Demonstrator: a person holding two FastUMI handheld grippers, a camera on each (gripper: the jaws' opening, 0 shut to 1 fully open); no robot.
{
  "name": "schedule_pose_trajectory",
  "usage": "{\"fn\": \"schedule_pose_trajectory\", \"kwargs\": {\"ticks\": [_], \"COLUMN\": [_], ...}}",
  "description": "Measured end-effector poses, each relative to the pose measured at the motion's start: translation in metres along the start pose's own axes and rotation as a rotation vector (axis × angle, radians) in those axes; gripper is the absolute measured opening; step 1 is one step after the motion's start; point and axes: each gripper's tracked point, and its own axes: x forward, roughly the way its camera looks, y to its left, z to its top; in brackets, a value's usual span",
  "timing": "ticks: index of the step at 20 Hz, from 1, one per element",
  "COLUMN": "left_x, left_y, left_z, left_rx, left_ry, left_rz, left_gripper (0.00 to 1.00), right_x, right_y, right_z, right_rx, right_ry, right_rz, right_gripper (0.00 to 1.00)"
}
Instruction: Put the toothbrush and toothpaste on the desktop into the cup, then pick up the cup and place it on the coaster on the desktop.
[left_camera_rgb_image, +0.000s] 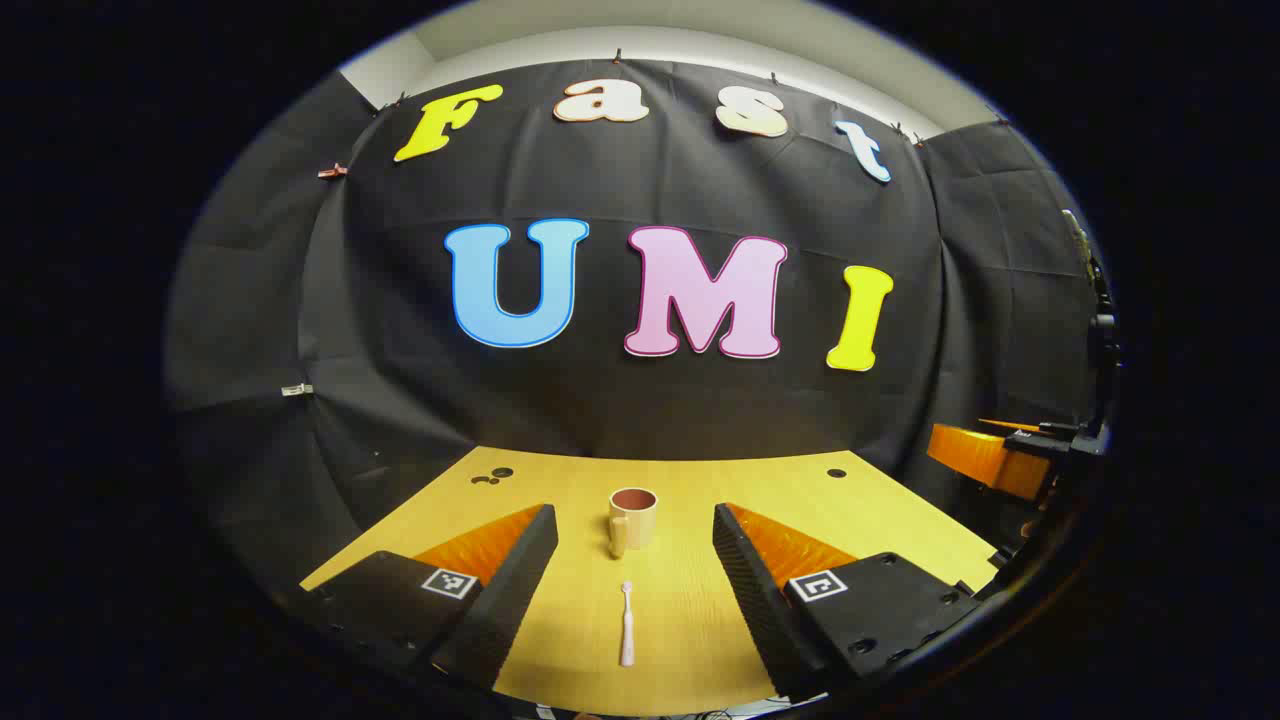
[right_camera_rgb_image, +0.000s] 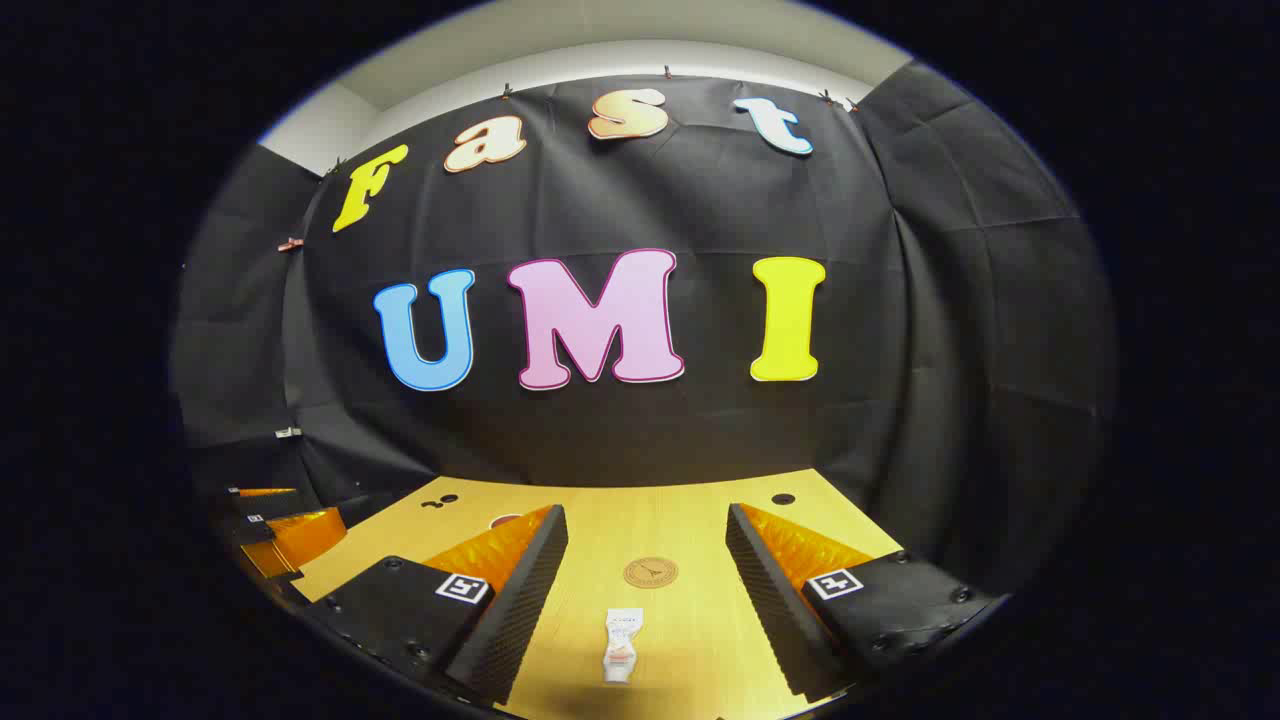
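On the worktop (left_camera_rgb_image: 900, 520): one cup (left_camera_rgb_image: 632, 518), one toothbrush (left_camera_rgb_image: 627, 625) between the wide left claw (left_camera_rgb_image: 632, 570); one toothpaste (right_camera_rgb_image: 621, 645), one coaster (right_camera_rgb_image: 650, 572) between the wide right claw (right_camera_rgb_image: 645, 585).

In the left gripper view the cup (left_camera_rgb_image: 633, 517) stands upright on the surface (left_camera_rgb_image: 880, 520), toward its far edge; the toothbrush (left_camera_rgb_image: 627, 625) lies before it, apart, toward the near edge. In the right gripper view the toothpaste (right_camera_rgb_image: 620, 645) lies near the near edge, the coaster (right_camera_rgb_image: 650, 572) behind it, apart
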Motion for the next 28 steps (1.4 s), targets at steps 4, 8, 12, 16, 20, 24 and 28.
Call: {"fn": "schedule_pose_trajectory", "kwargs": {"ticks": [4, 8, 12, 16, 20, 24, 28], "left_x": [0.004, 0.005, 0.003, 0.003, 0.004, 0.007, 0.012], "left_y": [-0.009, -0.005, 0.006, 0.014, 0.021, 0.028, 0.034], "left_z": [-0.001, -0.002, -0.004, -0.008, -0.011, -0.017, -0.025], "left_rx": [0.004, 0.005, -0.004, -0.007, -0.010, -0.017, -0.023], "left_ry": [0.005, 0.005, 0.004, 0.007, 0.012, 0.026, 0.049], "left_rz": [-0.003, 0.028, 0.064, 0.095, 0.116, 0.134, 0.155], "left_gripper": [0.98, 0.98, 0.97, 0.98, 0.98, 0.98, 0.98], "right_x": [0.008, 0.016, 0.023, 0.031, 0.039, 0.045, 0.053], "right_y": [-0.019, -0.022, -0.014, -0.005, 0.002, 0.011, 0.013], "right_z": [-0.003, -0.008, -0.017, -0.024, -0.033, -0.044, -0.065], "right_rx": [-0.012, 0.003, 0.009, 0.006, 0.007, 0.020, 0.015], "right_ry": [0.010, 0.026, 0.053, 0.078, 0.110, 0.151, 0.231], "right_rz": [-0.022, -0.010, 0.022, 0.050, 0.073, 0.100, 0.102], "right_gripper": [0.98, 0.98, 0.98, 0.98, 0.98, 0.98, 0.98]}}
